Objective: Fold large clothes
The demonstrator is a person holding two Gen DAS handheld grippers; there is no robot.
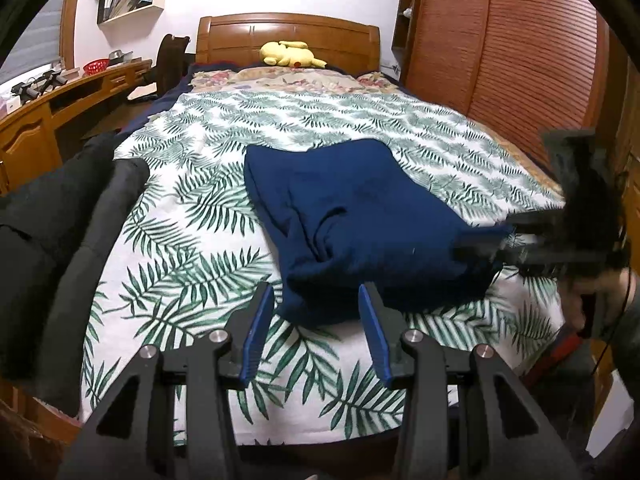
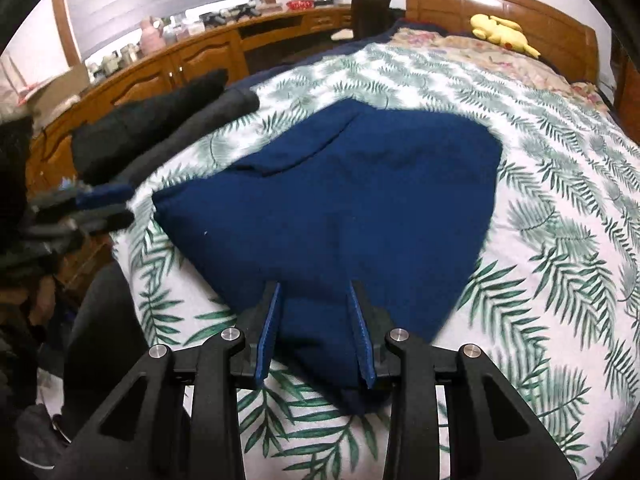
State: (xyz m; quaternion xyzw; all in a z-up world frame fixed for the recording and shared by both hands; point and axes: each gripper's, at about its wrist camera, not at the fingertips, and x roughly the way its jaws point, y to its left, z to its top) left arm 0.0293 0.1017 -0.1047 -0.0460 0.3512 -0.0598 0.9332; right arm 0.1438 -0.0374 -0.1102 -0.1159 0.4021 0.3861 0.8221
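Note:
A navy blue garment point(image 1: 360, 220) lies partly folded and rumpled on the leaf-print bedspread point(image 1: 192, 220). My left gripper point(image 1: 316, 294) is open at the garment's near left corner. The cloth edge lies just past its blue pads point(image 1: 256, 332), which do not press on it. In the right wrist view the same gripper point(image 2: 120, 206) shows blurred beside that corner. My right gripper point(image 2: 315, 294) sits over the garment's point(image 2: 340, 200) near right corner. Bunched navy cloth fills the gap between its pads, and it is shut on that cloth. In the left wrist view it point(image 1: 492, 240) is a blur at the garment's right corner.
Black and grey clothes point(image 1: 68, 216) lie along the bed's left edge point(image 2: 152, 136). A yellow plush toy point(image 1: 290, 54) rests by the wooden headboard point(image 1: 288, 32). A wooden desk point(image 2: 192, 52) runs along the left wall and a slatted wardrobe point(image 1: 520, 40) stands on the right.

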